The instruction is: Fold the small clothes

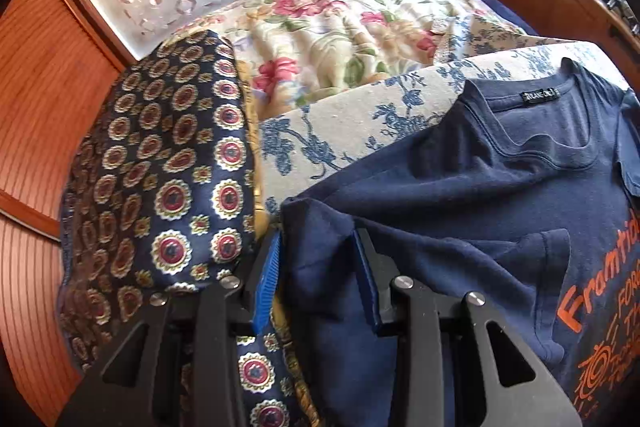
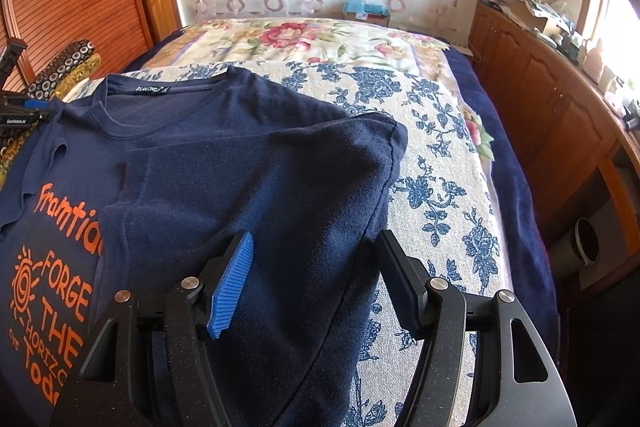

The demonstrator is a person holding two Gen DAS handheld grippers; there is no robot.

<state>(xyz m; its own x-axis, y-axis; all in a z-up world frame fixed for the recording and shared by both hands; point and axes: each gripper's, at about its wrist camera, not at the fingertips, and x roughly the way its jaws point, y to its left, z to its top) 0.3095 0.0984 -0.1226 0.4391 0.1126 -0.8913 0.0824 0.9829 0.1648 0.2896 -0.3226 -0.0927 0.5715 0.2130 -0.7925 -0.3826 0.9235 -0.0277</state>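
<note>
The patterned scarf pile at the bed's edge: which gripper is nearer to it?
Left. The left gripper sits right beside the scarf pile, at the T-shirt's edge. The right gripper is across the shirt, at its far side.

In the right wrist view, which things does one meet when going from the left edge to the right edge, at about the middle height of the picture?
Other hand-held gripper → navy T-shirt → blue-flowered cloth → dark blue bed cover → wooden cabinets.
</note>
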